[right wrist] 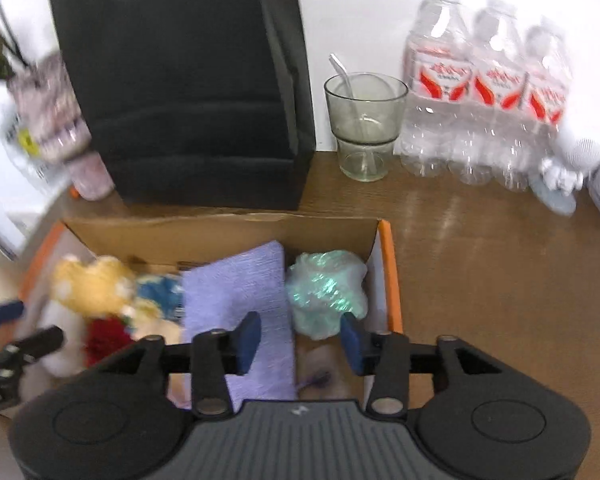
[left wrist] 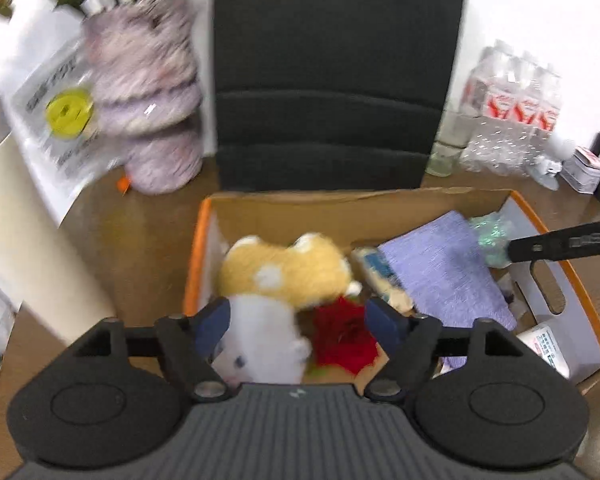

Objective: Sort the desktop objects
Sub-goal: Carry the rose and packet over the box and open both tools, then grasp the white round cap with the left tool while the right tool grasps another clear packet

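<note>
White wall (right wrist: 360,8) behind brown wooden desk (right wrist: 480,280).

The left gripper (left wrist: 298,316) is matte black plastic: a ribbed grey-black body with a small white mark at its top edge, 2 rounded housings each bearing an oval recess, and angled link arms pinned with metal rivets. Its fingers carry dark blue pads (left wrist: 214,322). The right gripper (right wrist: 300,342) matches it: same ribbing, rivets and blue pads (right wrist: 249,342).
</note>
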A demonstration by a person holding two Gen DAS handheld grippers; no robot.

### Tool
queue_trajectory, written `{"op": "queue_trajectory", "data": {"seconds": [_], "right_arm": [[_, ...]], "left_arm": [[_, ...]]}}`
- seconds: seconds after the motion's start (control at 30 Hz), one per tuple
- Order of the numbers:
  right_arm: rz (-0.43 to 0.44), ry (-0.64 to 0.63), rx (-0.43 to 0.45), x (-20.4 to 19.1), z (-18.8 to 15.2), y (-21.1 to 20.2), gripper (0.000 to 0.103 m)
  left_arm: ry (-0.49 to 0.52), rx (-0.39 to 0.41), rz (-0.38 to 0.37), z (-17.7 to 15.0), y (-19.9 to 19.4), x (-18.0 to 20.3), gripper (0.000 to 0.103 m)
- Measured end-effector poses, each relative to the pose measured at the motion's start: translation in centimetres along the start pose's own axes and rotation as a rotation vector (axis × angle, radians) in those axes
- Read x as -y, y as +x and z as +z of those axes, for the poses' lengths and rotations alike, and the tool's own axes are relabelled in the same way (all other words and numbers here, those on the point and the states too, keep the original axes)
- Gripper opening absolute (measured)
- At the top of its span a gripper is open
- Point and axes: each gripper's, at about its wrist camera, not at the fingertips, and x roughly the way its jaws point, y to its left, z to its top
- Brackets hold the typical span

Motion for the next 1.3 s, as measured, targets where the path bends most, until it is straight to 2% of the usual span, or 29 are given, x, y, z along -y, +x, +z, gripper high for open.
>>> {"op": "queue_trajectory", "data": {"seconds": [0.1,0.13,0.17,0.27,0.33,0.37,0.43,0.53,0.6,0.7,0.77,0.83,1.03,1.17,1.3], "right_arm": [[0.048,0.041,-0.031,-0.1,-0.2,-1.8,0.050],[0.053,0.043,-0.036,-0.3,-0.6,-2.5,0.058],[0.050,0.037,-0.043,-0.6,-0.8,-3.1,0.064],[0.021,0.015,-0.044,-1.5,-2.2,-5.2,0.067],[0.017,0.008,-0.028,-1.9,-3.3,-6.9,0.071],[0.023,0.005,-0.010,-2.0,-4.1,-7.7,0.074],[0.033,-0.015,0.049,-2.4,-5.9,-9.3,0.075],[0.041,-0.059,0.226,-3.2,-9.1,-12.3,0.077],[0.051,-0.097,0.365,-3.7,-11.7,-14.2,0.085],[0.072,-0.122,0.499,-4.1,-14.9,-15.9,0.088],[0.093,-0.119,0.532,-4.2,-16.3,-16.4,0.088],[0.100,-0.133,0.522,-4.6,-17.0,-16.6,0.088],[0.116,-0.122,0.514,-5.1,-19.3,-17.0,0.088],[0.117,-0.095,0.492,-5.2,-21.1,-17.5,0.088],[0.116,-0.086,0.458,-5.4,-25.2,-17.2,0.095]], "left_arm": [[-0.058,-0.048,0.030,0.0,-1.0,-1.0,0.096],[-0.064,-0.053,0.047,-0.2,-1.5,-1.2,0.102],[-0.062,-0.061,0.058,-0.4,-2.0,-1.1,0.102],[-0.060,-0.088,0.069,-1.4,-3.4,-1.0,0.102],[-0.077,-0.076,0.076,-2.2,-5.0,-0.5,0.103],[-0.087,-0.039,0.069,-2.8,-6.2,-0.1,0.103],[-0.085,0.070,0.054,-4.2,-8.7,0.2,0.103],[-0.057,0.292,0.055,-6.9,-12.5,1.1,0.103],[-0.041,0.400,0.042,-8.7,-14.1,1.7,0.103],[-0.042,0.451,0.046,-10.7,-15.4,2.7,0.103],[-0.040,0.480,0.033,-11.8,-16.1,3.3,0.103],[-0.029,0.499,0.040,-12.6,-16.9,3.8,0.103],[0.042,0.503,0.044,-14.7,-17.8,5.2,0.103],[-0.002,0.480,0.056,-17.5,-18.5,5.0,0.103],[-0.015,0.325,0.027,-21.5,-17.9,4.9,0.103]]}}
